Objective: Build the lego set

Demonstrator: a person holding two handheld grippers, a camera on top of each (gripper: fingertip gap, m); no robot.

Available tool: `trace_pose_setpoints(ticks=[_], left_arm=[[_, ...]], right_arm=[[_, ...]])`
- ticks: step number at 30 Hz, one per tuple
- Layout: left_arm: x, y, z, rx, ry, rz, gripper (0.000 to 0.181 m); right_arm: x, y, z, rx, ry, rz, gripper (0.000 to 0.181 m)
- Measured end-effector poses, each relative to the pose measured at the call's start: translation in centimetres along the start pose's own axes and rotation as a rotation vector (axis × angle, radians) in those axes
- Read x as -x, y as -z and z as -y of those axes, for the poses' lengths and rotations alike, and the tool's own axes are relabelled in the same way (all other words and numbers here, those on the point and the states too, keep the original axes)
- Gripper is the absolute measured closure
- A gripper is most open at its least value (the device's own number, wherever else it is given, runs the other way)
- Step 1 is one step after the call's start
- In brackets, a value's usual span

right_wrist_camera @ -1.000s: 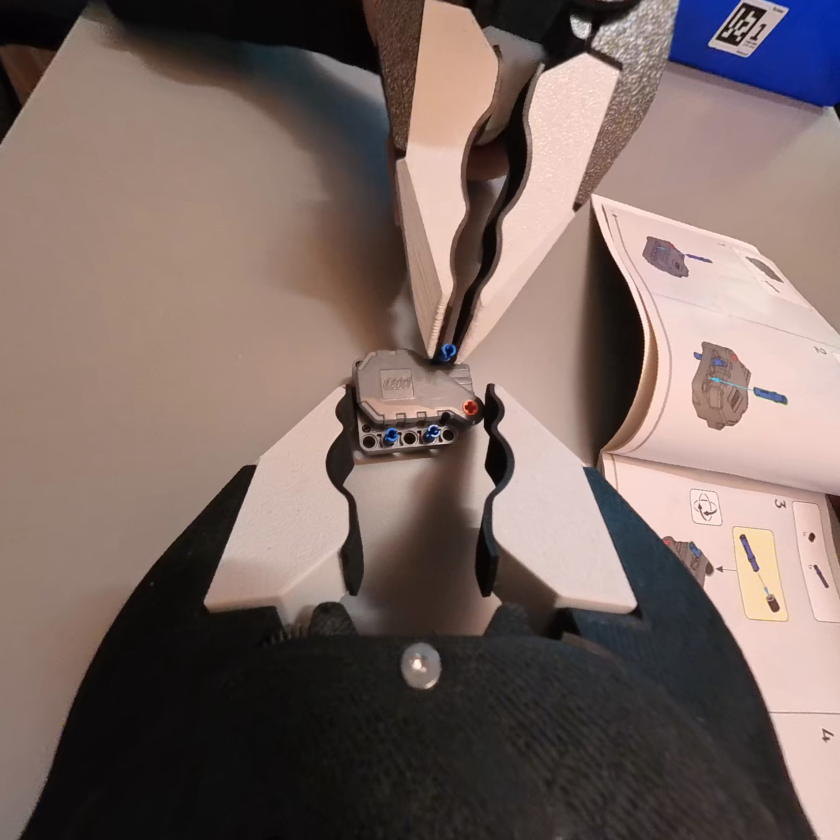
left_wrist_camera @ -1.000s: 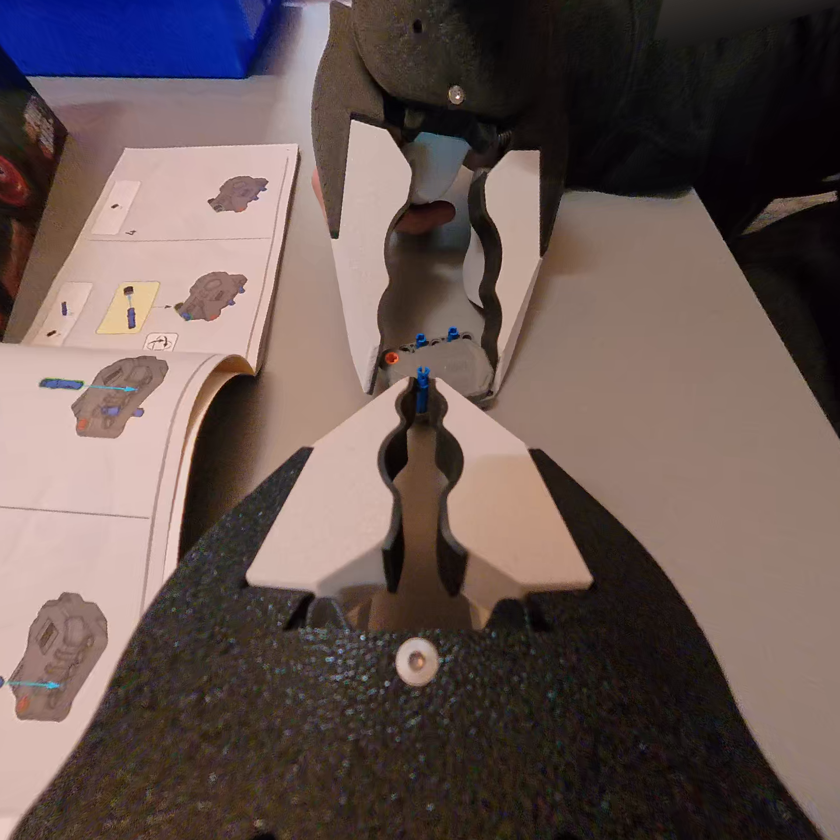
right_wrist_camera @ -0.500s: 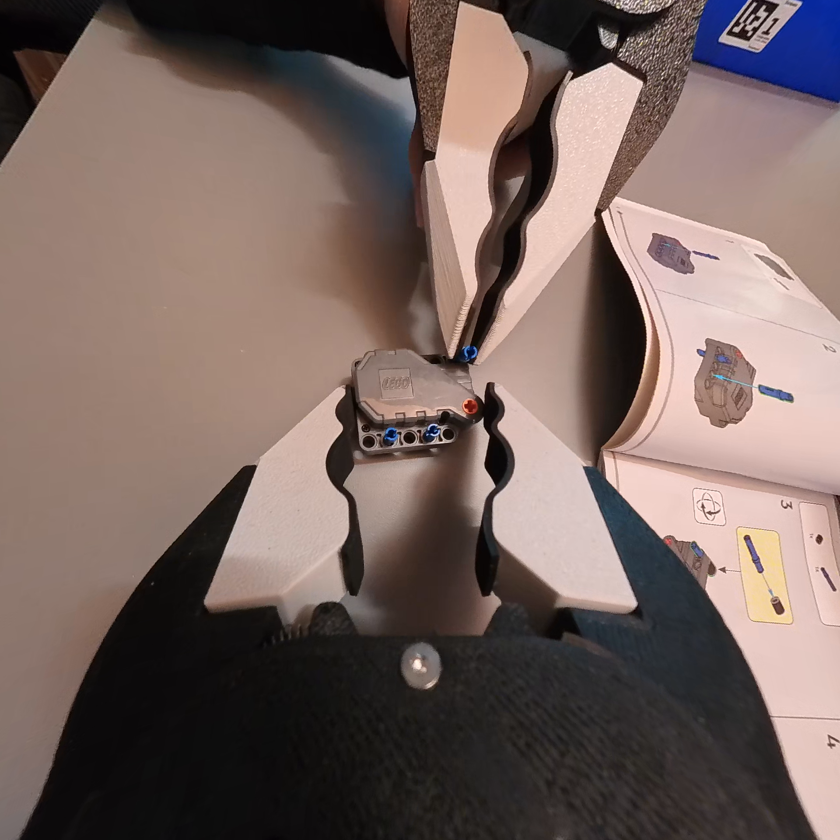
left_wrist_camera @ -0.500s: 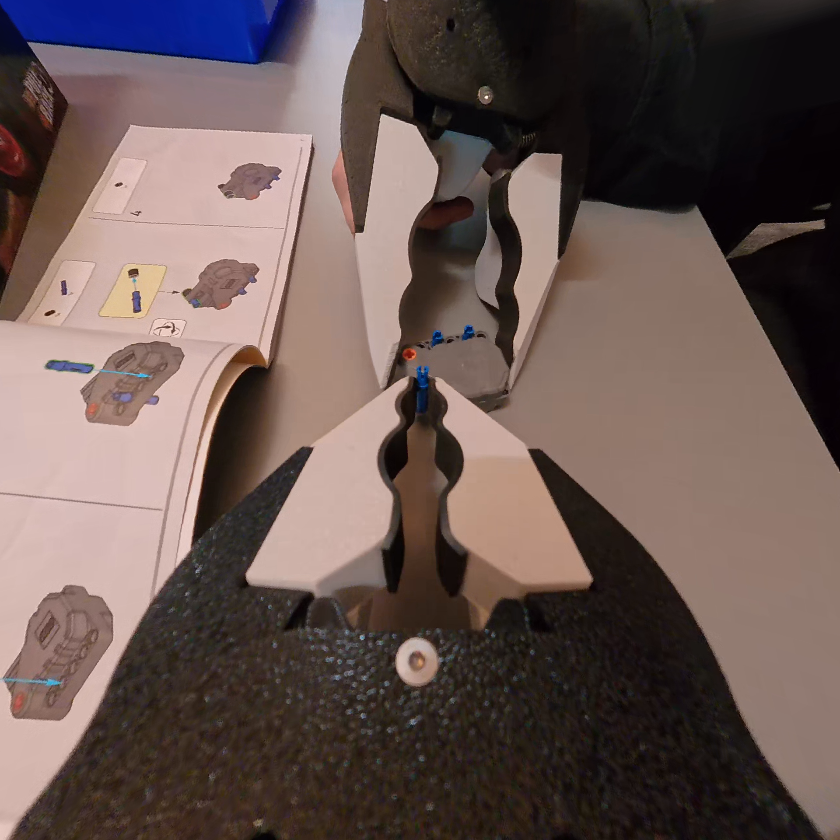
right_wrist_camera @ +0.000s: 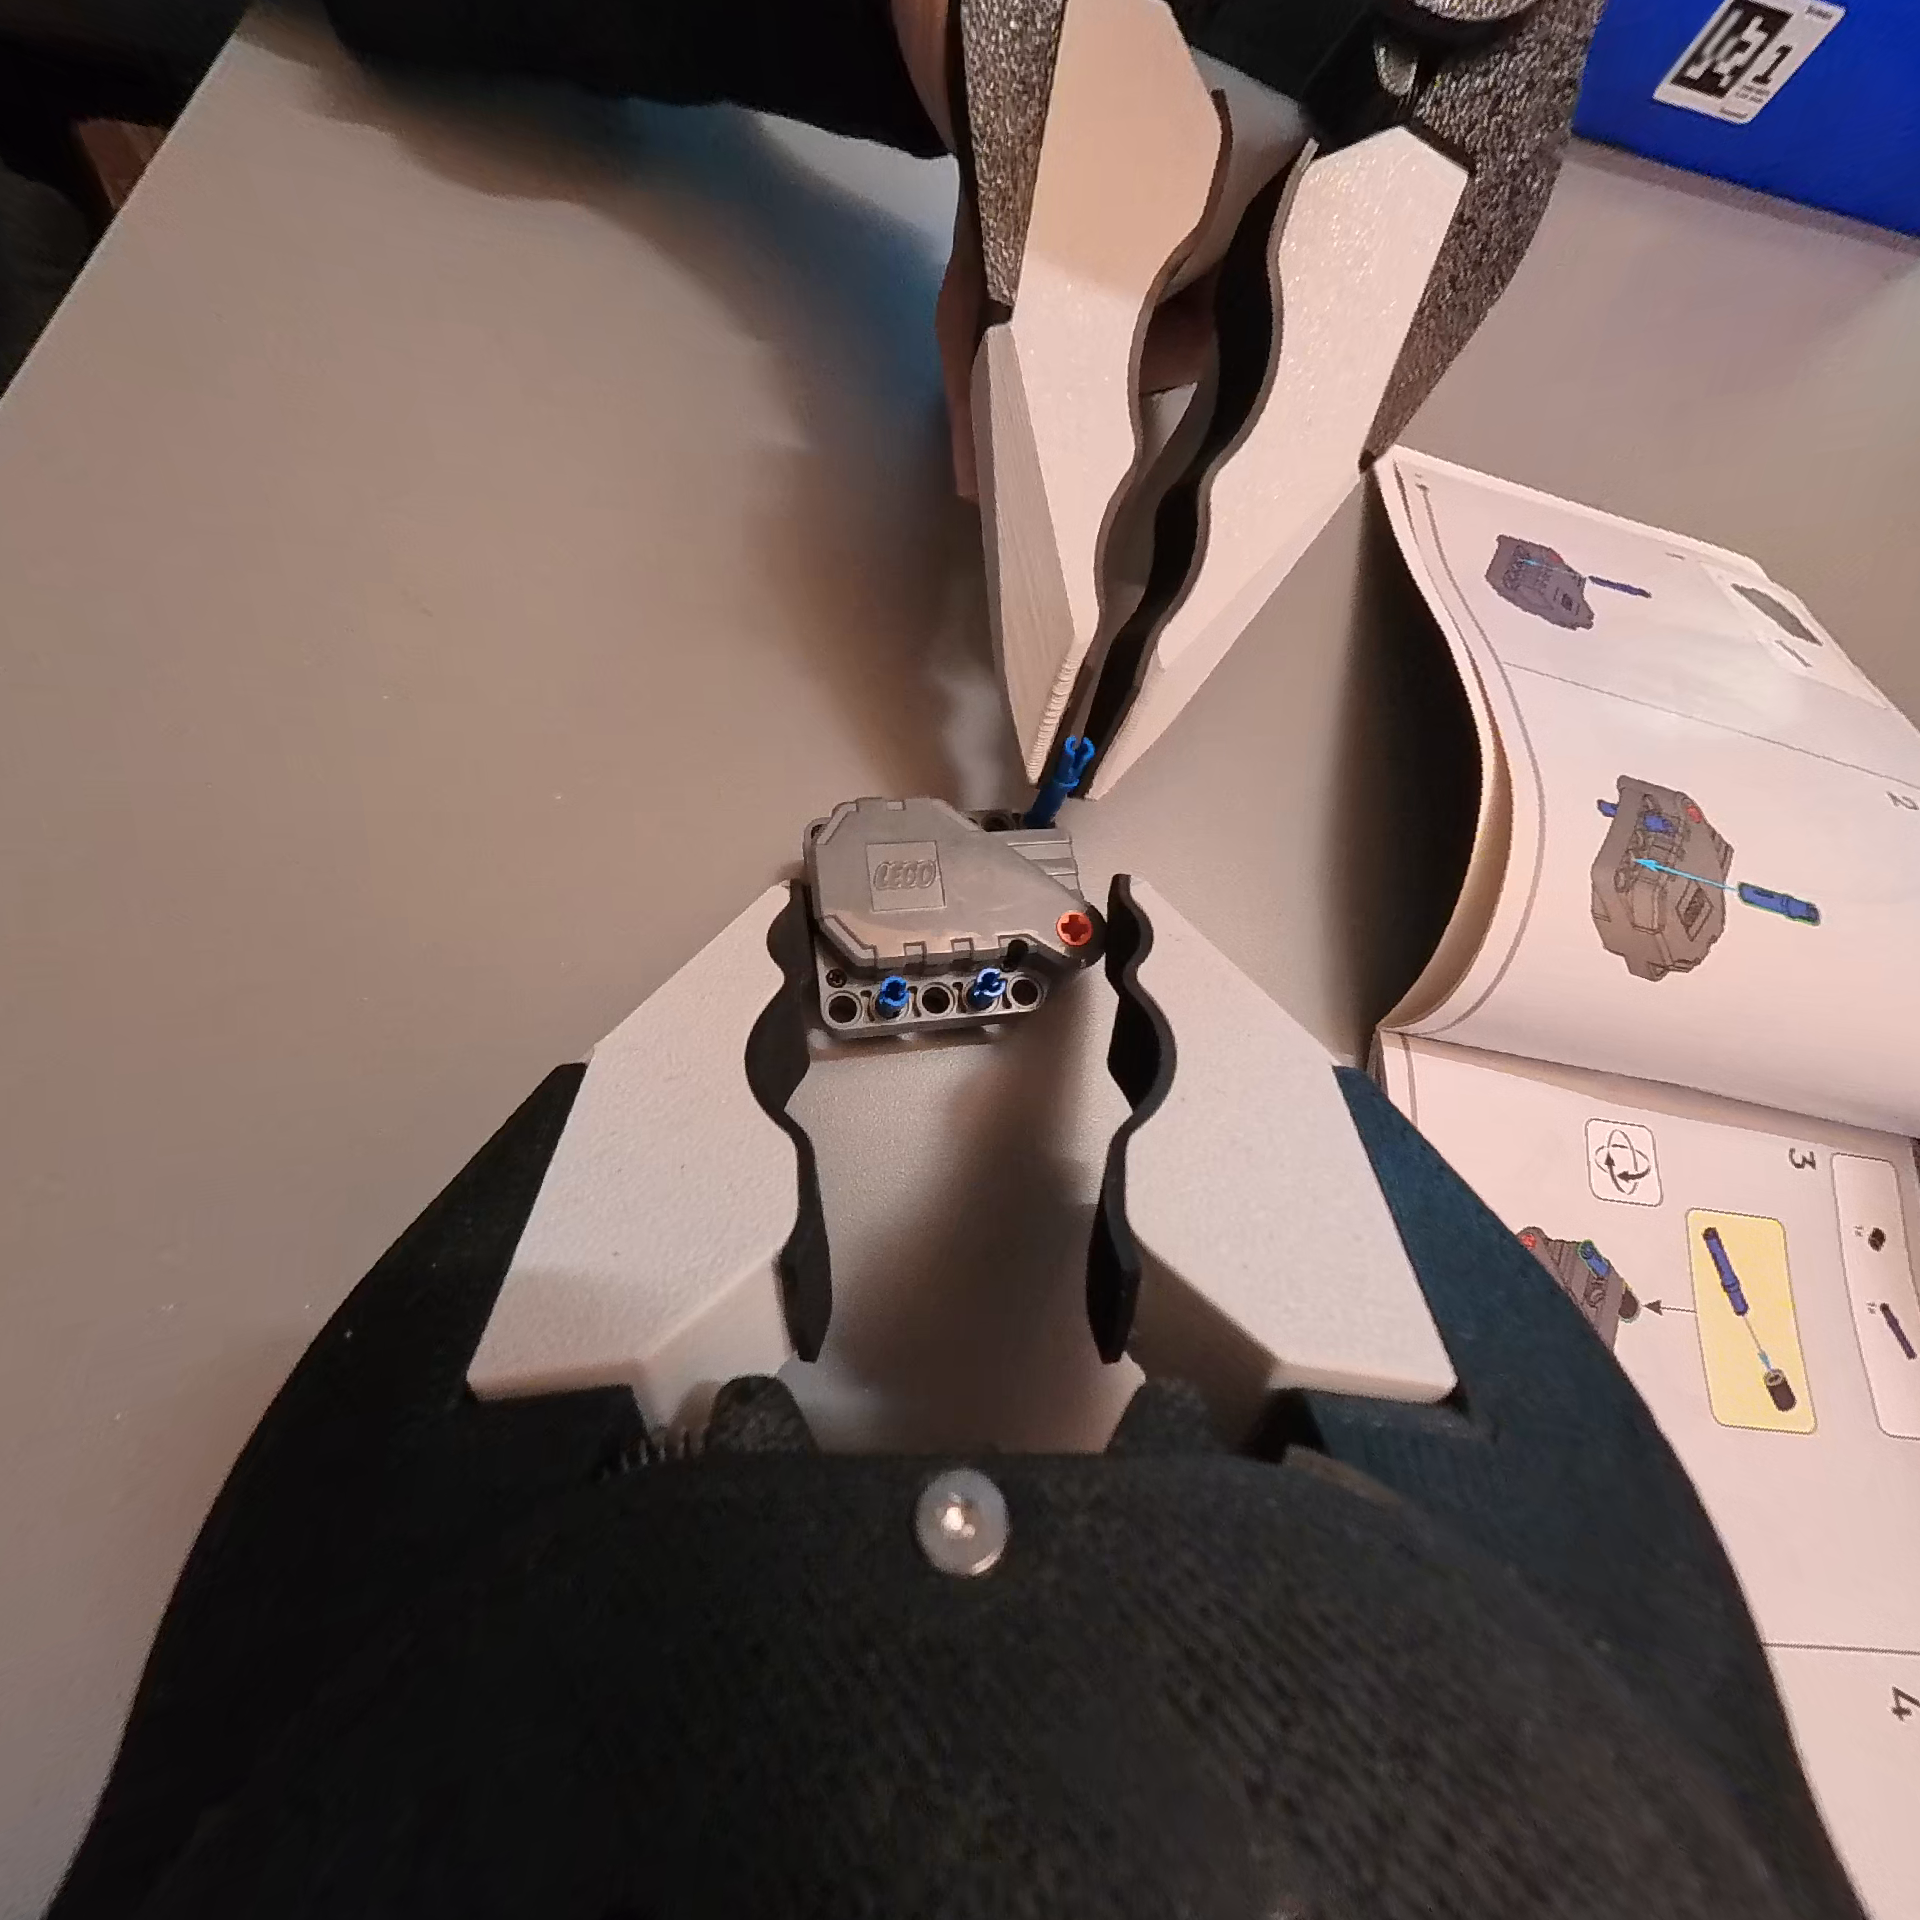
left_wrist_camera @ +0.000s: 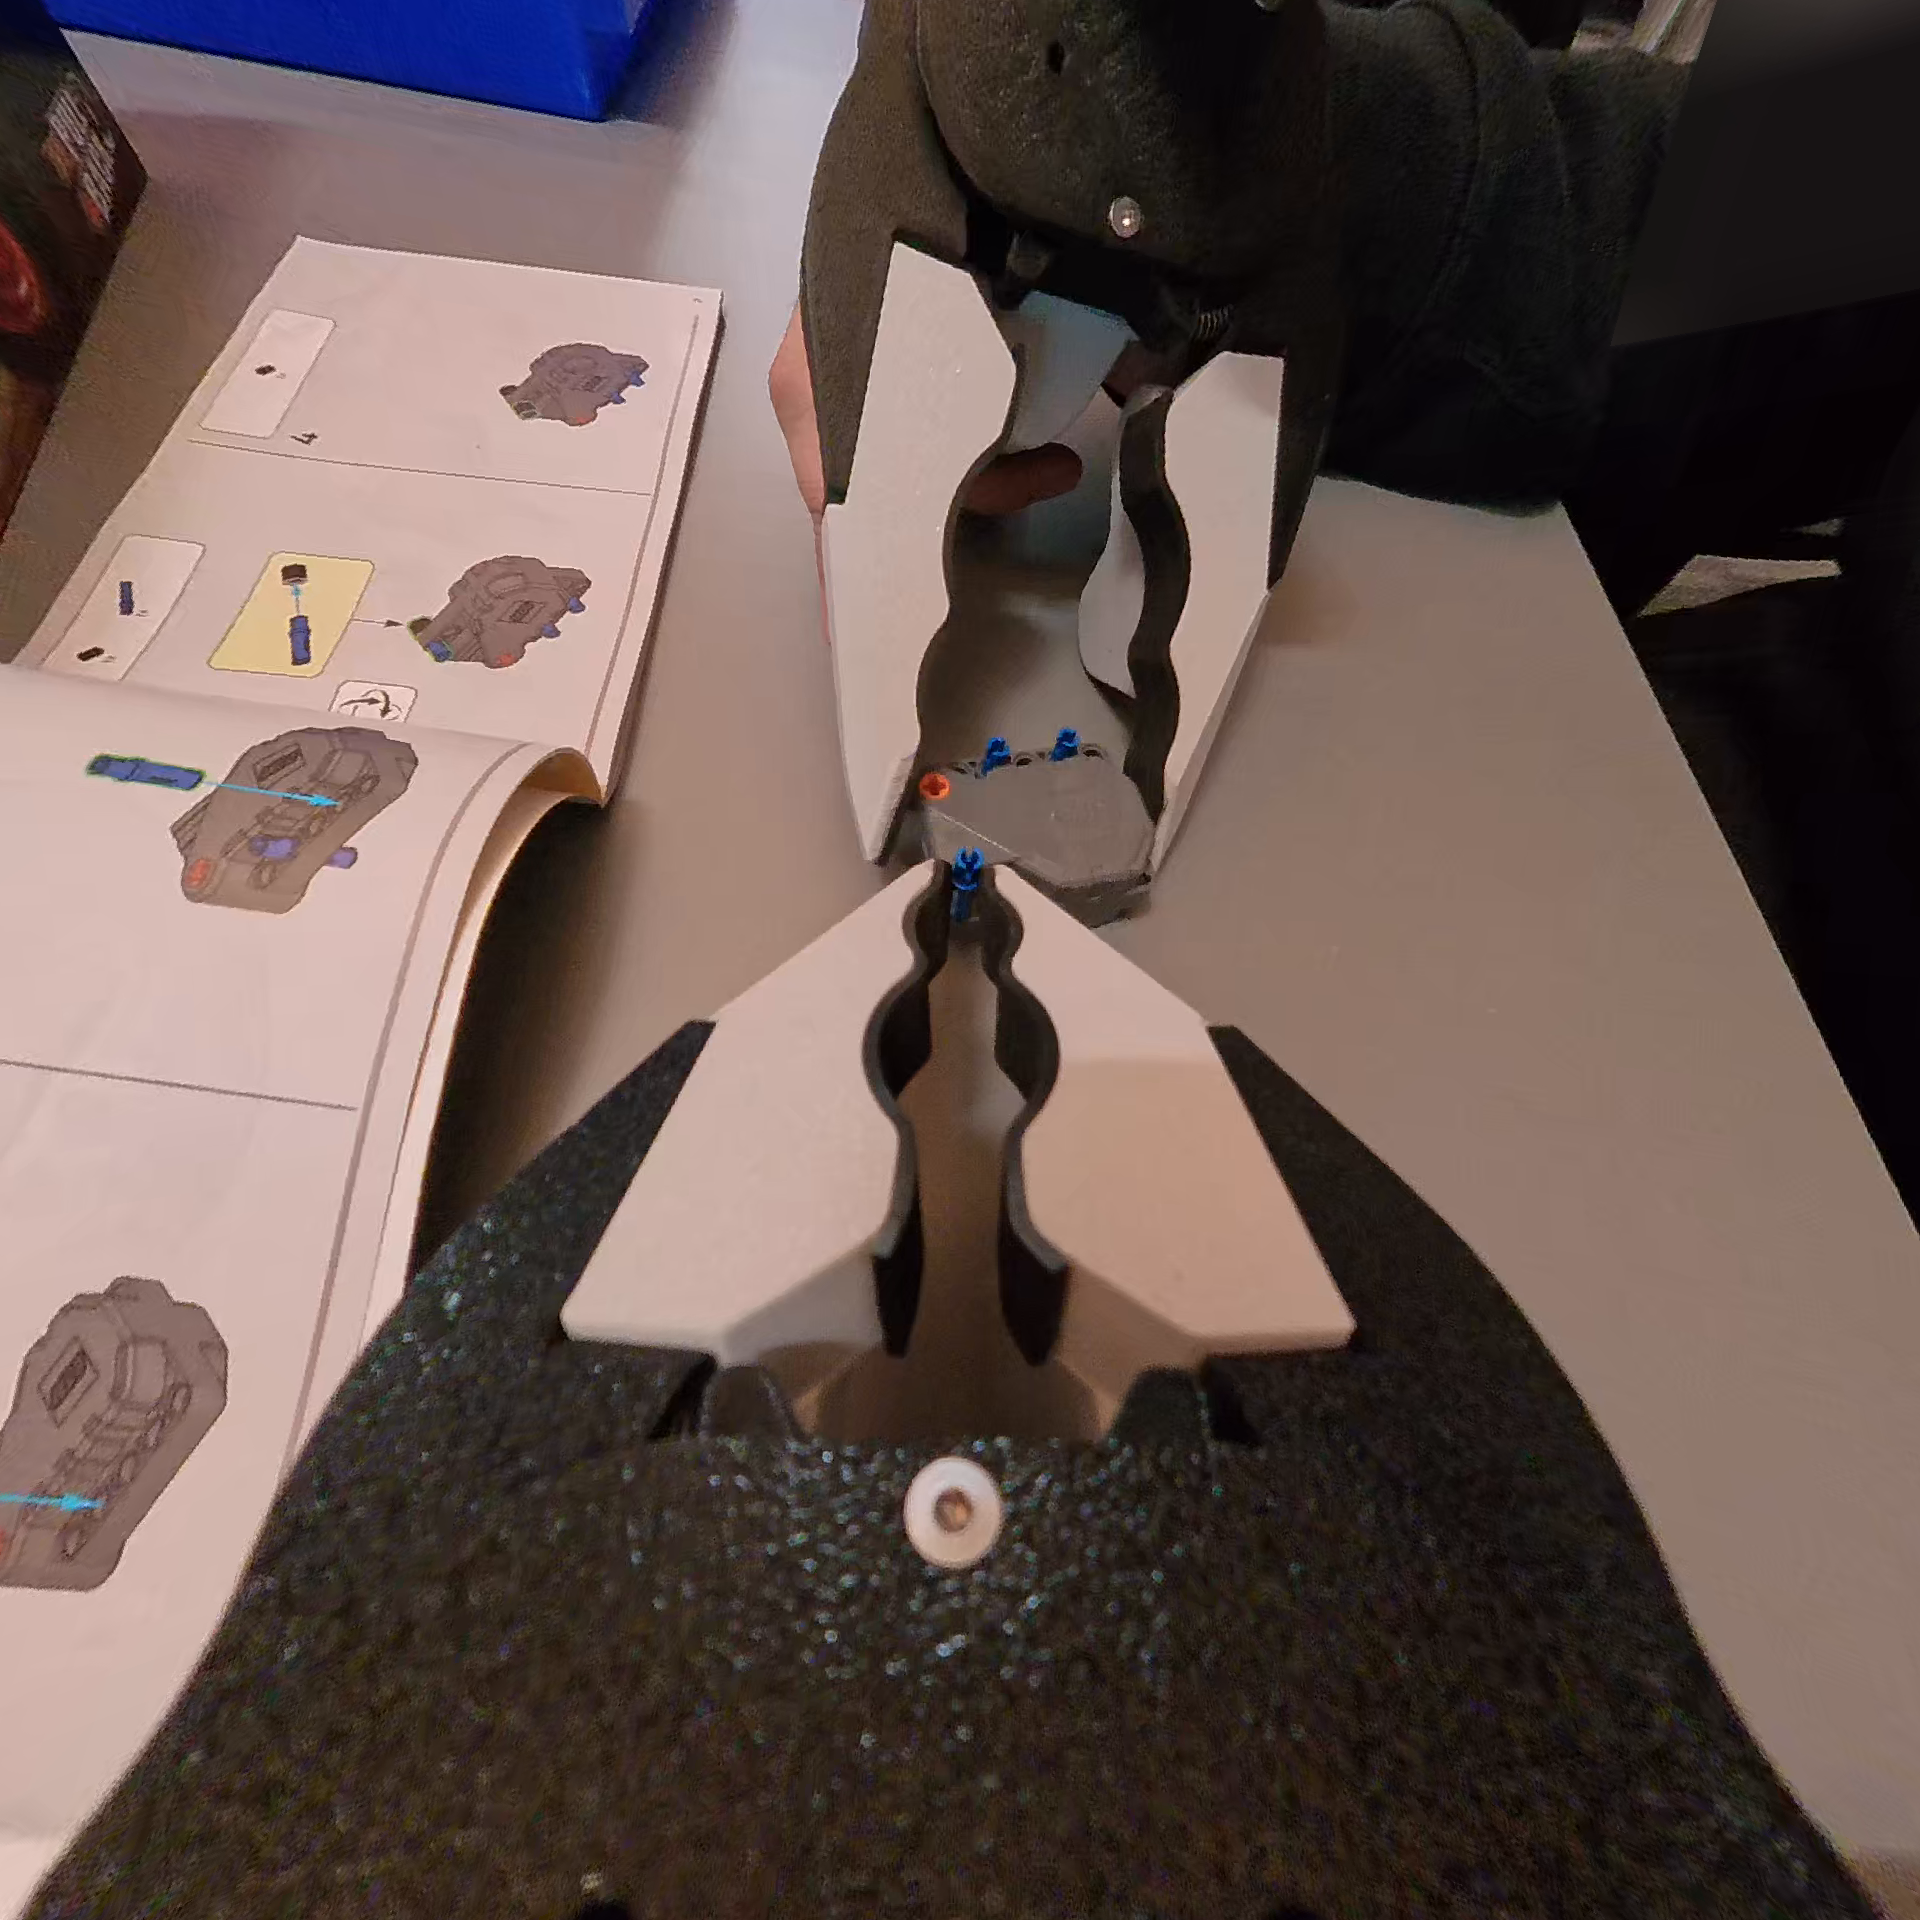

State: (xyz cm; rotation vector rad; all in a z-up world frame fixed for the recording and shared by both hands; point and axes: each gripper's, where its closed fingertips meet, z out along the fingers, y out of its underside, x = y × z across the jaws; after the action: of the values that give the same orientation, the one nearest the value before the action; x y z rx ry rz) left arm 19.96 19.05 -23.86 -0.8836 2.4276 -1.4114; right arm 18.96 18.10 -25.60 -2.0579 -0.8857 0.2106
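Left wrist view, item one: left gripper [left_wrist_camera: 964,896], fingers closed nearly together on a small blue pin [left_wrist_camera: 965,883] pinched at the very tips, the pin's free end pointing at the near edge of a grey motor block [left_wrist_camera: 1039,826] that lies on the grey table [left_wrist_camera: 1455,935]. Item two: right gripper [left_wrist_camera: 1023,821], seen from the front at the far side, its two fingers spread about as wide as the block and set either side of it; whether they press it or only flank it cannot be told from here. Item three: open instruction booklet [left_wrist_camera: 416,499] at the left, and beyond it a blue bin [left_wrist_camera: 416,52] with a dark box [left_wrist_camera: 62,208] at the far-left corner (neither box nor bin's full edge appears elsewhere). Right wrist view supplies what the first hides: the block's flat top face, an orange round stud [right_wrist_camera: 1076,927] at its right corner, and a near row of holes carrying two blue pins [right_wrist_camera: 935,997]. It also shows the held pin slanting down from the left gripper [right_wrist_camera: 1070,764] to the block's far edge, its lower tip at or in a hole there (which, cannot be told). Right gripper [right_wrist_camera: 951,935]: left finger against the block, right finger just beside the stud. Booklet [right_wrist_camera: 1662,831] lies at the right.
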Motion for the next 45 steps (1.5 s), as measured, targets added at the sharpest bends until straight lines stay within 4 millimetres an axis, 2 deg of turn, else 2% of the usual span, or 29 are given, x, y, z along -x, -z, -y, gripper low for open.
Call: trace_pose_setpoints(ticks=[1, 27, 35, 45], left_arm=[[-0.03, 0.00, 0.00, 0.000, -0.005, 0.003, 0.179], [0.06, -0.28, 0.11, 0.005, -0.033, 0.022, 0.179], [0.12, -0.21, 0.10, -0.004, 0.061, 0.004, 0.180], [0.10, 0.16, -0.12, -0.007, 0.077, 0.015, 0.179]], right_arm=[[0.00, 0.00, 0.00, 0.000, 0.000, 0.000, 0.125], [0.06, -0.02, -0.02, 0.001, -0.012, 0.011, 0.125], [0.01, -0.07, -0.05, 0.003, -0.013, 0.008, 0.125], [0.03, -0.08, -0.06, 0.004, -0.014, 0.010, 0.125]])
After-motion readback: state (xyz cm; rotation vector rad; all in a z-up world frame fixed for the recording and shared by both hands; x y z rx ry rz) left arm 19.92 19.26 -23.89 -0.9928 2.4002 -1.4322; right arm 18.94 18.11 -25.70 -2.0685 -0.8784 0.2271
